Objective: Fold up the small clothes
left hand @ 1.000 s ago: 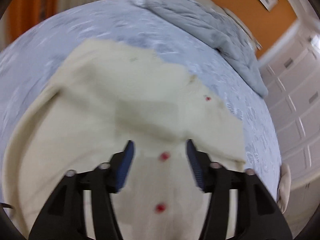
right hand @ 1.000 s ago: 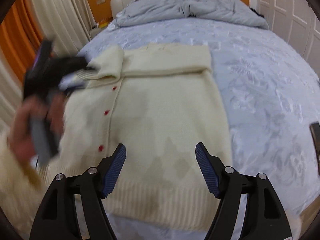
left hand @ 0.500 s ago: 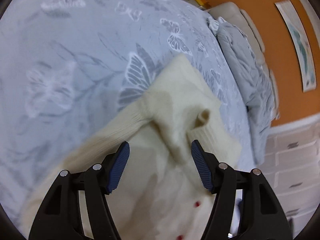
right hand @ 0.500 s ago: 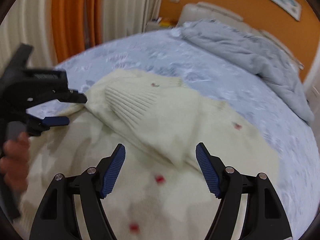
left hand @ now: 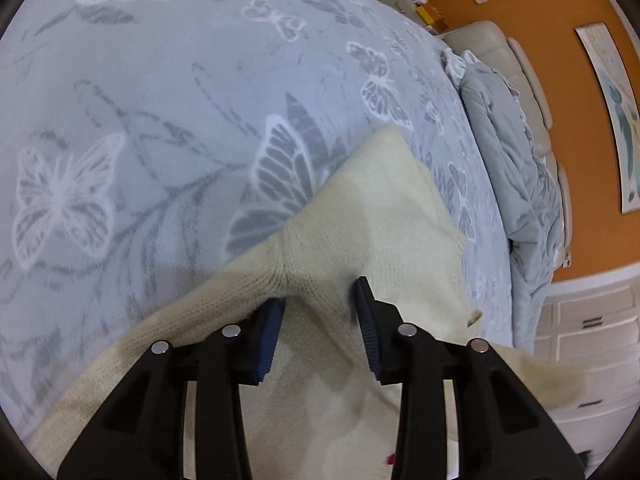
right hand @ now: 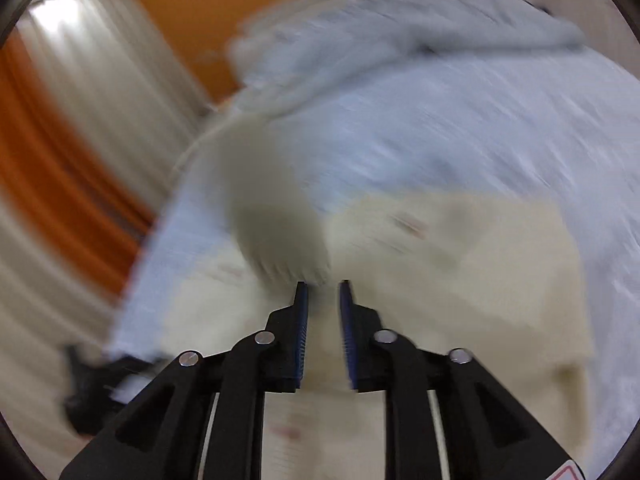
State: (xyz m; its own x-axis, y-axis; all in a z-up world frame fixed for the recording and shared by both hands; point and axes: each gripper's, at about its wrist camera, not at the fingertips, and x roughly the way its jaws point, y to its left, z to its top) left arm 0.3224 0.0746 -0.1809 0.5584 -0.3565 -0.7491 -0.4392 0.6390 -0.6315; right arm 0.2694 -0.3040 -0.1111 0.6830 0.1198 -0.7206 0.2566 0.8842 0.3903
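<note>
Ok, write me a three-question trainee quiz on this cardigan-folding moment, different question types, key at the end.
1. True or false: the left gripper has a ridge of the cream cardigan between its fingers.
2. Multiple choice: the bedspread pattern shows A) stripes B) butterflies C) stars.
3. Fill in: the wall behind the grey duvet is ____.

Key: 1 true; 2 B; 3 orange.

Cardigan [left hand: 380, 232]: cream knit, red buttons [left hand: 390, 458]. Bedspread [left hand: 160, 100]: pale blue-grey, white and grey butterfly print. Duvet [left hand: 516, 168]: plain grey. Wall [left hand: 560, 92]: orange. Curtains [right hand: 60, 184]: orange and cream stripes. Pads [left hand: 270, 330]: blue, on black fingers.
</note>
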